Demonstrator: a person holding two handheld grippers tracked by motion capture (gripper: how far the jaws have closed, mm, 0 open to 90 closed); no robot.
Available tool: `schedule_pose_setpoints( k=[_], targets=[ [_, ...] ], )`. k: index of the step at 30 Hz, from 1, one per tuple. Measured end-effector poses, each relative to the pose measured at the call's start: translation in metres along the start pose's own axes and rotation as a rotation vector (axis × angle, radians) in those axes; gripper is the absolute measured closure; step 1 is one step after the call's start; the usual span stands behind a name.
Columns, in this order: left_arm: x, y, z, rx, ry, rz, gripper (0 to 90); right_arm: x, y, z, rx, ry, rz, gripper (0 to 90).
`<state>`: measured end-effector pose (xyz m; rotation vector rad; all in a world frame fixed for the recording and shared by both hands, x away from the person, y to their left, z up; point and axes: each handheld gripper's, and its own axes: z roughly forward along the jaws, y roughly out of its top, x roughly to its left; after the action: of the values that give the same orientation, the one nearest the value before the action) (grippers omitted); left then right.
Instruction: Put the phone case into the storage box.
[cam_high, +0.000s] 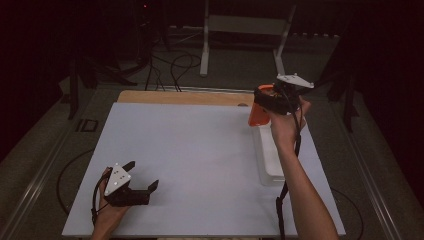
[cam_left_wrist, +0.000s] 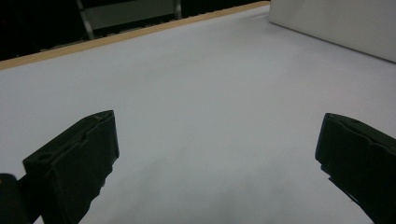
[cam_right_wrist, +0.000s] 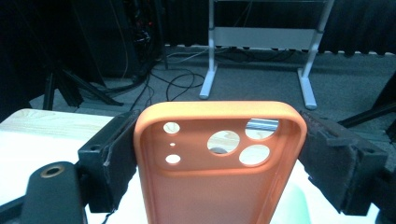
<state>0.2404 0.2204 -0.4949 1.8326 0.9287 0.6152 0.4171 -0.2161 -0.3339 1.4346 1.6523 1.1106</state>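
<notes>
An orange phone case (cam_right_wrist: 219, 163) with round camera holes is clamped between the jaws of my right gripper (cam_right_wrist: 219, 154). In the high view the right gripper (cam_high: 272, 102) holds the orange case (cam_high: 258, 116) above the far end of a white tray (cam_high: 270, 167) at the table's right side. My left gripper (cam_high: 142, 175) rests low near the front left of the white table (cam_high: 190, 160), jaws wide apart. In the left gripper view both fingers (cam_left_wrist: 74, 163) frame bare table surface, and the left gripper (cam_left_wrist: 217, 154) holds nothing.
A wooden strip (cam_high: 185, 97) runs along the table's far edge. Beyond it stand a white metal frame (cam_high: 245, 30), cables on the floor (cam_high: 175, 65) and dark stands. The tray's white wall (cam_left_wrist: 336, 25) rises at the far right of the left gripper view.
</notes>
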Motion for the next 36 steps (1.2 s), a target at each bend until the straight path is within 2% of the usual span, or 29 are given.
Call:
schedule_pose_setpoints(
  k=[36],
  targets=[
    [0.000,0.000,-0.001,-0.012,0.010,-0.009,0.4,-0.024,-0.004,0.017,0.024,-0.103,0.023,16.8]
  ],
)
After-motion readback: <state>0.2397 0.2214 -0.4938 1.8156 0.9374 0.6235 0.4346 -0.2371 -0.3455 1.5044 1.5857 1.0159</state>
